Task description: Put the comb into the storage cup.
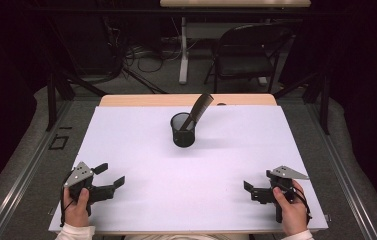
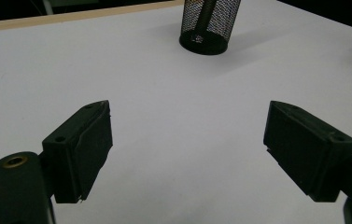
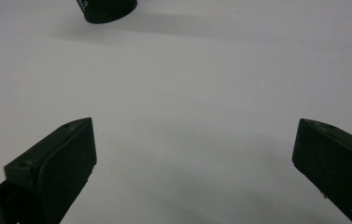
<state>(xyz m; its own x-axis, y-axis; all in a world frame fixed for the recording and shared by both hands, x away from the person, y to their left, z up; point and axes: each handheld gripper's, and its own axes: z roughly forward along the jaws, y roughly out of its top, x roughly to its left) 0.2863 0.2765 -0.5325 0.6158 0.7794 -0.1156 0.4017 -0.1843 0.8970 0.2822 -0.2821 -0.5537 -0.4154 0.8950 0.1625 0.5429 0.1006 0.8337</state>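
A black mesh cup (image 1: pixel 183 131) stands upright at the far middle of the white table top (image 1: pixel 186 200). A dark comb (image 1: pixel 199 109) leans out of it toward the far right. My left gripper (image 1: pixel 111 175) rests near the front left corner, held by a hand, jaws wide apart and empty. My right gripper (image 1: pixel 259 180) sits near the front right, also open and empty. In the left gripper view the left gripper (image 2: pixel 188 109) faces the mesh cup (image 2: pixel 208 23) far ahead. In the right gripper view the right gripper (image 3: pixel 194 125) points at bare table, with the cup's base (image 3: pixel 106 8) at the top edge.
Behind the table stands a black folding chair (image 1: pixel 246 50) beside a white table leg (image 1: pixel 183 50), with cables (image 1: pixel 141 55) on the floor. A wooden strip (image 1: pixel 141 100) borders the far edge. Dark stands flank both sides.
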